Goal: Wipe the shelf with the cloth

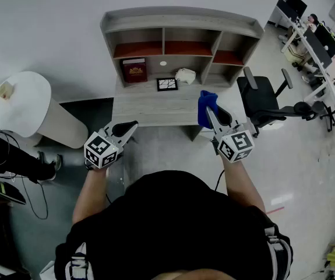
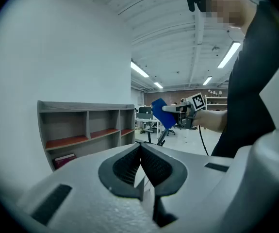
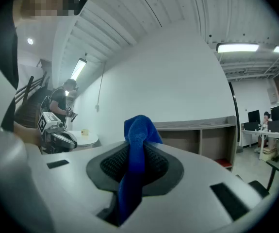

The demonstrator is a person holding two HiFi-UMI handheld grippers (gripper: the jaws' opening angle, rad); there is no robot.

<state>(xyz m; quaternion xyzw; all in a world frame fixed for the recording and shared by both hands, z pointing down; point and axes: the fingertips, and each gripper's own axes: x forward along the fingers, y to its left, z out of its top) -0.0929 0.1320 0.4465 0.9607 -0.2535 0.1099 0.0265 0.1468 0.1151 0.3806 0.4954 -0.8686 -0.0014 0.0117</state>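
Observation:
A grey desk shelf [image 1: 182,25] with orange-lined compartments stands against the white wall, over a pale desktop [image 1: 150,107]. My right gripper [image 1: 209,111] is shut on a blue cloth [image 1: 205,106], which hangs over the desk's front right edge; in the right gripper view the cloth [image 3: 135,154] is pinched between the jaws. My left gripper [image 1: 133,125] is shut and holds nothing, just off the desk's front left corner. In the left gripper view its jaws [image 2: 140,166] meet, with the shelf [image 2: 86,125] and the cloth [image 2: 161,112] beyond.
On the desktop stand a dark red book [image 1: 134,70], a small black framed picture [image 1: 167,84] and a crumpled white object [image 1: 185,75]. A black office chair [image 1: 263,101] is right of the desk. A round white table [image 1: 17,102] stands at the left.

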